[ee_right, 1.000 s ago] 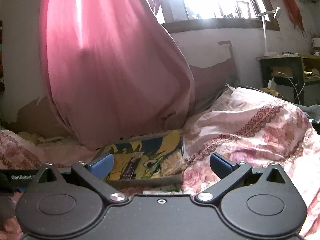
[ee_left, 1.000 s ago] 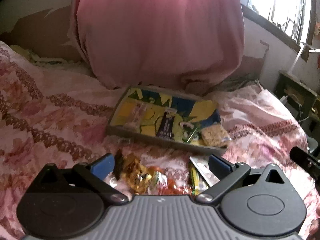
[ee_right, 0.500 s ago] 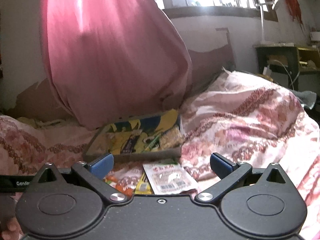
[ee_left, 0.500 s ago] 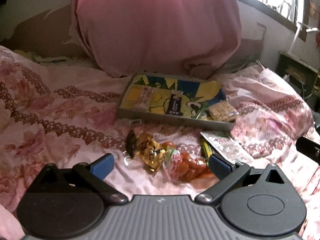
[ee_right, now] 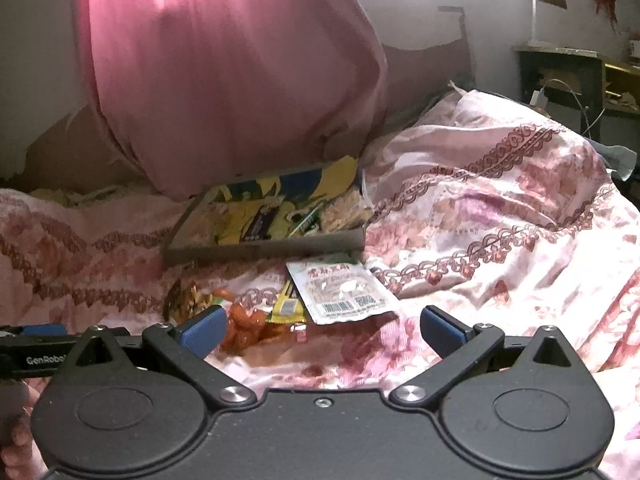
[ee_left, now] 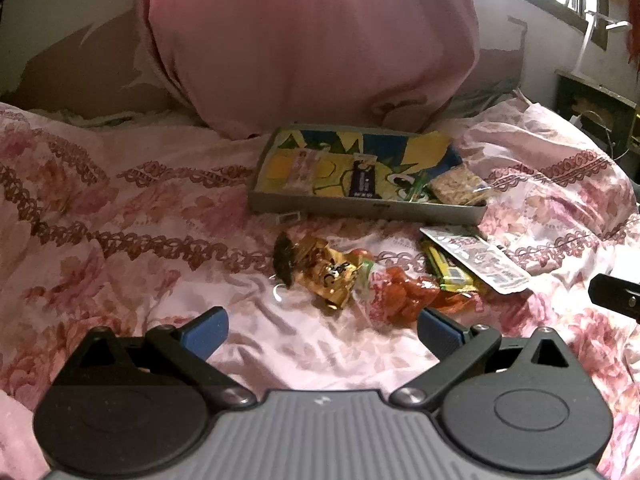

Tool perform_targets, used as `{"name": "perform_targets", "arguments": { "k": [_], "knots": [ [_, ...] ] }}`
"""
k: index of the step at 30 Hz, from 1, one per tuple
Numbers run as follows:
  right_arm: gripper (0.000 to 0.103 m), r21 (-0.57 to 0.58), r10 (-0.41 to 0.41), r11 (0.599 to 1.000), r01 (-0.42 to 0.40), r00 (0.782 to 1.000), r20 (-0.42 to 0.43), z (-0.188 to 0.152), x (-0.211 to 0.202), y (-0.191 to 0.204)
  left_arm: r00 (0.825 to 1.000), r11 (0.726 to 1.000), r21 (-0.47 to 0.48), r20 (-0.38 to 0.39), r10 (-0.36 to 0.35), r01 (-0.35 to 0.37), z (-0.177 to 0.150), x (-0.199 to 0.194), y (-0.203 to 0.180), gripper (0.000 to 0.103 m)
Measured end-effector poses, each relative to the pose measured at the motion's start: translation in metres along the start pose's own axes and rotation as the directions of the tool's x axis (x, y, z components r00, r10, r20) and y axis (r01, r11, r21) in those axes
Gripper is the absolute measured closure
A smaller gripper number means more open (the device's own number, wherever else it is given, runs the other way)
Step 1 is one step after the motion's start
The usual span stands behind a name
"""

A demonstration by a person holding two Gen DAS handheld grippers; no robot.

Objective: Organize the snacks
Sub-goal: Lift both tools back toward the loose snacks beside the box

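I see tray (ee_left: 360,209) on bedspread (ee_left: 120,216), ahead of both grippers, curtain bundle (ee_left: 312,40) behind it. In tray: flat packet (ee_left: 302,168) at left, bar (ee_left: 363,180) in middle, cracker pack (ee_left: 456,187) at right end. Loose snacks on bedspread before tray, in row: foil packet (ee_left: 324,270) leftmost, bag of round pieces (ee_left: 400,296) touching its right side, stick pack (ee_left: 444,268) next, flat sachet (ee_left: 476,258) overlapping stick pack, rightmost. Desk (ee_right: 576,80) far right, beyond bed.
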State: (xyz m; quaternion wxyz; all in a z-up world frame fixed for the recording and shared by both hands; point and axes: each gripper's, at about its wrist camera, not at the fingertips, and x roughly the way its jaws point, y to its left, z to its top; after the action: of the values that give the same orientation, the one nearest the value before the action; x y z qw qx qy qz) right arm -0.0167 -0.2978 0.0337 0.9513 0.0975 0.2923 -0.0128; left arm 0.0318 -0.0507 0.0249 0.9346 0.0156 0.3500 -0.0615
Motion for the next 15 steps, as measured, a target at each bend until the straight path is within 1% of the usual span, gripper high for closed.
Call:
{"name": "perform_targets", "arguments": {
  "k": [6,10,13,15],
  "knots": [
    [0.001,-0.038,0.000,0.999,-0.001,0.999,-0.046,-0.005,0.007,0.007,1.000,1.000,0.005,-0.008,0.013,-0.013,-0.010,0.003,0.008,0.001],
    [0.001,-0.077,0.005,0.997,-0.011,0.997,-0.076,-0.007,0.013,0.014,0.999,1.000,-0.017,-0.028,0.023,-0.024,-0.020,0.006,0.018,0.001],
    [0.001,-0.103,0.019,0.994,-0.029,0.995,-0.098,-0.008,0.016,0.018,0.999,0.999,-0.040,-0.029,0.021,-0.022,-0.023,0.007,0.022,0.001],
    [0.001,-0.118,0.019,0.992,-0.033,0.993,-0.116,-0.009,0.020,0.021,0.999,0.999,-0.036,-0.028,0.026,-0.027,-0.023,0.007,0.022,0.001]
  ]
}}
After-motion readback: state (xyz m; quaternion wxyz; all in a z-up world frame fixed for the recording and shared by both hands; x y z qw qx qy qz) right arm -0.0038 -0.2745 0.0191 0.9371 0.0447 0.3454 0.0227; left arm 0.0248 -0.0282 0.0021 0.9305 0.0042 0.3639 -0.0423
